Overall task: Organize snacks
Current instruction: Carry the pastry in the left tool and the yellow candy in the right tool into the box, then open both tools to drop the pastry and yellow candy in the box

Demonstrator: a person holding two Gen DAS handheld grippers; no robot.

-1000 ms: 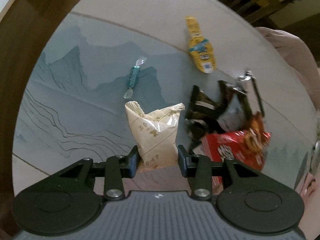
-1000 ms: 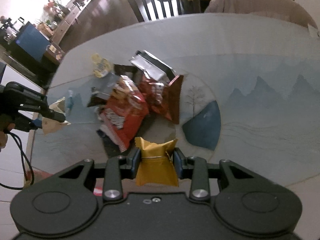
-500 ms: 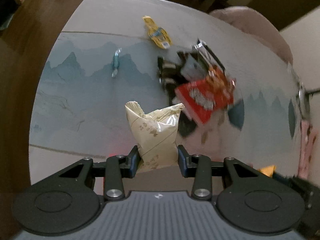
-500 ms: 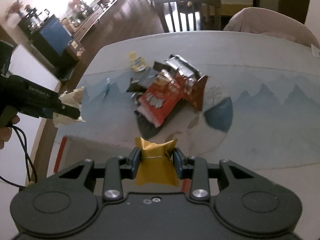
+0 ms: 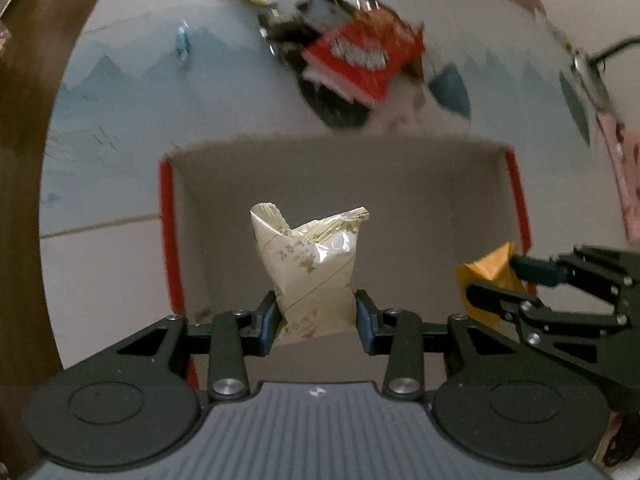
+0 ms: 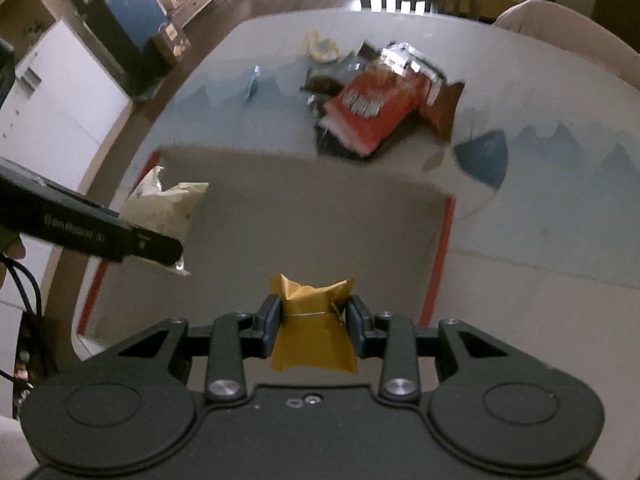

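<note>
Snacks are only partly sorted, as far as these views show. Two are in the air over the open box (image 5: 400, 184), a grey-lined carton with red edges that sits at the near edge of the table (image 6: 540, 300). The cream packet (image 5: 306, 268) is pinched by its lower half in the left gripper (image 5: 316, 314), hanging above the middle of the box. The gold packet (image 6: 314, 320) is clamped at its waist in the right gripper (image 6: 314, 322), also over the box, toward its near side; in the left wrist view it shows at the box's right rim. Neither packet has been let go, and the box floor that is visible looks bare, so I judge nothing is stowed yet.

Beyond the box, well apart from it, a heap remains on the table: a red bag (image 6: 370, 110) lying over dark and silvery wrappers, with a brown packet at its side. Farther off sit a yellow packet (image 6: 322, 48) and a small teal candy (image 6: 251, 85). These all look left to collect, so most of the job lies ahead; dropping the two held packets seems the step in hand.
</note>
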